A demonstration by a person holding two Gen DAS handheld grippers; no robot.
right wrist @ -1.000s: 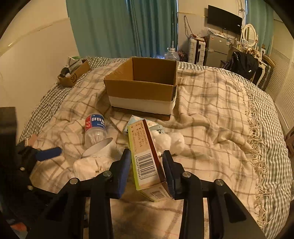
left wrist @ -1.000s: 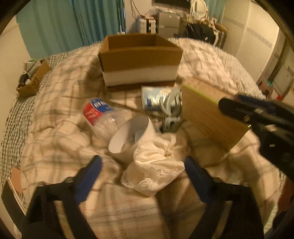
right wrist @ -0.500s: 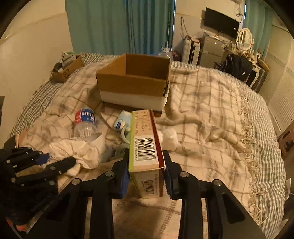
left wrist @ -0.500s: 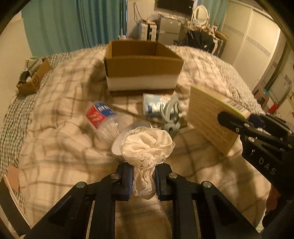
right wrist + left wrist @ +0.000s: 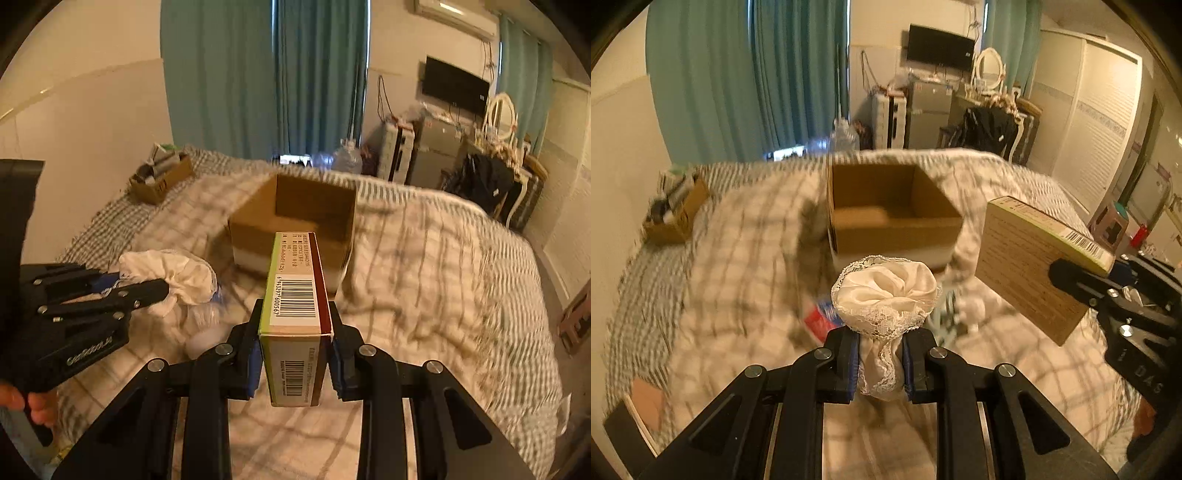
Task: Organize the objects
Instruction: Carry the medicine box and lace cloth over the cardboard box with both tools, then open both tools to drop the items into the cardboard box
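Lace-trimmed cloth [image 5: 884, 291] and carton [image 5: 295, 306] are what I'm carrying. The cloth, bunched cream satin with a lace edge, is soft, light and slippery, so my left hand-held gripper [image 5: 880, 363] clenches its gathered neck; a looser pinch would probably let it slide out. The carton, stiff, light, green-edged with a barcode, sits end-on in my right hand-held gripper [image 5: 295, 363], clamped on its broad faces, the firmest place. Just ahead of both, the open cardboard box [image 5: 892, 210] waits on the plaid bed [image 5: 436, 266]; a water bottle [image 5: 822, 319] lies below the cloth.
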